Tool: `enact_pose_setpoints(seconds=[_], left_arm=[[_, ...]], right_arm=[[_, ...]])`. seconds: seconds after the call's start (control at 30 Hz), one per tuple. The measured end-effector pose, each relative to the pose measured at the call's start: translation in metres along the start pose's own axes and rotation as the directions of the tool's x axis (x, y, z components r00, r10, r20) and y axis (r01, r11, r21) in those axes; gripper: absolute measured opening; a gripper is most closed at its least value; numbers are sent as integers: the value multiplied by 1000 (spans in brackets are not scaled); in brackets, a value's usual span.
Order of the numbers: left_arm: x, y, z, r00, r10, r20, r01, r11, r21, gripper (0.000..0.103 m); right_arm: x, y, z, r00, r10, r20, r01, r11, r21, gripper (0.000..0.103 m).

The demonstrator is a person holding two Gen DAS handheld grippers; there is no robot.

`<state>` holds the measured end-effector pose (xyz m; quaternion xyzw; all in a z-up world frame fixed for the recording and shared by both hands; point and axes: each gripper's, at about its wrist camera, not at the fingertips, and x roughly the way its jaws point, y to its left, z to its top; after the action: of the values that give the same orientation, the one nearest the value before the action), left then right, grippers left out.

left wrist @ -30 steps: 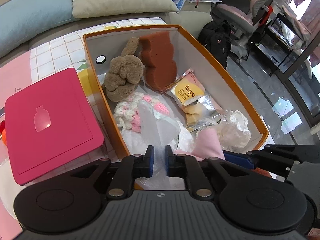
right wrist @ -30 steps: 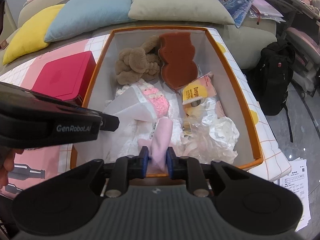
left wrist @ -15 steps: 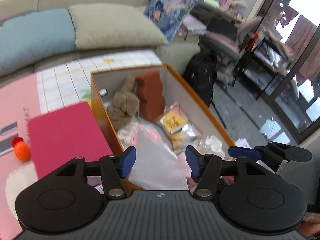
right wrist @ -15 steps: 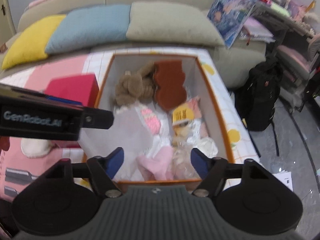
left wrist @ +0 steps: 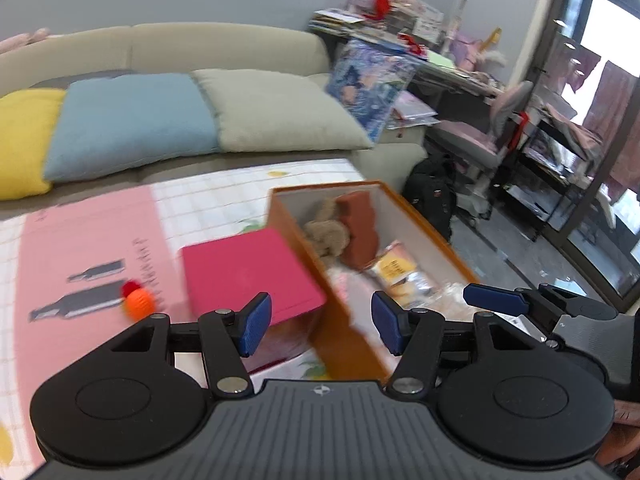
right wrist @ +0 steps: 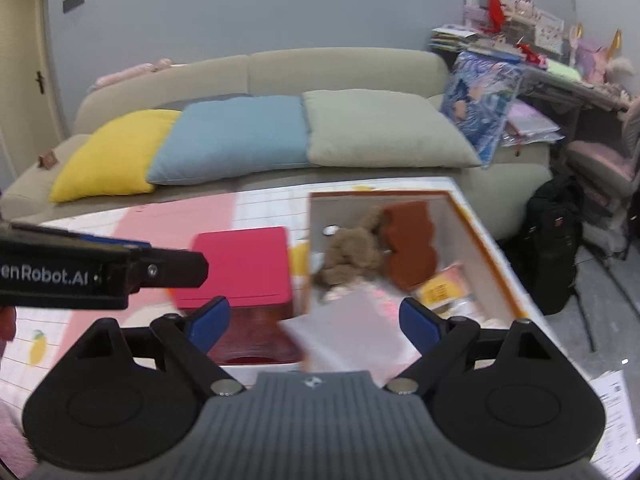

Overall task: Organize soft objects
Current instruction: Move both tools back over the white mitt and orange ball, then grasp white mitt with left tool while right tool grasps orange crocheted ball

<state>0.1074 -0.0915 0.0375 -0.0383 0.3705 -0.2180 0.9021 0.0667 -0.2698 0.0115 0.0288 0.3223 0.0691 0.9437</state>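
left wrist view:
left gripper [left wrist: 321, 324]: released, nothing between the jaws, blue pads [left wrist: 253, 323] wide apart
box [left wrist: 346, 330]: orange, white inside, from centre out to 4 o'clock; the gripper hangs over its near left corner
soft things: plush [left wrist: 326, 235] and brown sponge [left wrist: 359, 232] at the far end, touching each other; packets [left wrist: 400, 276] nearer; all blurred
red case [left wrist: 250, 278]: at 9 o'clock of the box, just beside its wall, shut
ball [left wrist: 138, 303]: orange with a red top, on the pink mat [left wrist: 86, 236], at 9 o'clock of the case, the one loose soft thing I can see
right gripper [left wrist: 494, 299]: one pad pokes in at 3 o'clock

right wrist view:
right gripper [right wrist: 316, 326]: jaws opening, empty; a pale sheet [right wrist: 352, 330] lies below in the box, not gripped
box [right wrist: 490, 240]: at 1 o'clock, plush [right wrist: 354, 254] and sponge [right wrist: 410, 246] against the far wall, yellow packet [right wrist: 440, 290] at 3 o'clock of them
red case [right wrist: 240, 268]: at 10 o'clock, just beside the box
left gripper [right wrist: 100, 272]: body crosses at 9 o'clock, its tips hidden here

step: judged as a drop-off done, both tools let go over the box
task thing: most soft items sit in the box; the ball lies out on the mat
next: probably fetch the ball with the left tool, the nearer one; needs a swing toward 9 o'clock, a drop to the mat, jaws straddling it
risk: the ball may roll when nudged; motion blur hides whether anything else is loose
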Motion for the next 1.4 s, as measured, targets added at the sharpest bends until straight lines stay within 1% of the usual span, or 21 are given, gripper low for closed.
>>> enact_pose_setpoints(seconds=[0.13, 0.3, 0.4, 0.47, 0.53, 0.57, 0.63, 0.8, 0.87, 0.9, 0.93, 1.07, 1.17, 1.23, 1.33, 1.4], left_arm=[[-10, 27, -17, 999, 40, -30, -41, 998, -49, 68], [-19, 70, -44, 993, 96, -69, -105, 985, -140, 68], [-22, 96, -59, 986, 135, -99, -153, 969, -196, 68], [-23, 112, -69, 978, 168, -126, -193, 955, -226, 68], [-23, 126, -76, 971, 188, -147, -221, 941, -255, 68], [-23, 133, -80, 969, 194, -156, -231, 934, -273, 68], [-21, 145, -85, 965, 199, -169, -244, 920, -308, 68], [-13, 169, -100, 963, 210, -166, -258, 898, -357, 73], [-5, 176, -104, 962, 211, -172, -262, 893, -365, 75], [-1, 178, -105, 962, 210, -173, -261, 893, -366, 75], [3, 181, -106, 962, 210, -174, -261, 893, -367, 75], [21, 189, -108, 963, 200, -180, -256, 890, -378, 76], [32, 197, -112, 965, 193, -178, -251, 879, -405, 77], [38, 202, -114, 964, 196, -178, -254, 872, -418, 77], [44, 207, -117, 968, 178, -174, -239, 862, -448, 78], [47, 209, -118, 971, 170, -166, -229, 856, -463, 78]], right_arm=[[8, 22, -5, 997, 64, -44, -64, 998, -3, 90], [27, 57, -16, 989, 99, -109, -108, 991, -82, 90], [40, 77, -22, 983, 118, -139, -137, 982, -132, 90], [47, 87, -26, 978, 139, -154, -163, 974, -156, 88], [56, 100, -31, 975, 143, -170, -175, 966, -190, 87], [62, 107, -33, 973, 146, -178, -182, 961, -209, 86], [73, 117, -36, 969, 151, -195, -196, 951, -241, 80], [107, 138, -46, 956, 123, -266, -199, 938, -283, 76], [121, 141, -48, 950, 96, -298, -186, 938, -292, 72], [128, 142, -49, 947, 88, -310, -183, 939, -291, 66], [133, 142, -50, 943, 86, -321, -183, 940, -288, 63], [149, 143, -52, 934, 73, -350, -174, 948, -266, 58], [160, 147, -54, 926, 81, -368, -181, 952, -248, 53], [166, 150, -57, 919, 90, -385, -193, 951, -240, 46], [175, 153, -63, 901, 103, -422, -216, 949, -229, 26], [181, 153, -68, 884, 116, -453, -235, 948, -215, 23]])
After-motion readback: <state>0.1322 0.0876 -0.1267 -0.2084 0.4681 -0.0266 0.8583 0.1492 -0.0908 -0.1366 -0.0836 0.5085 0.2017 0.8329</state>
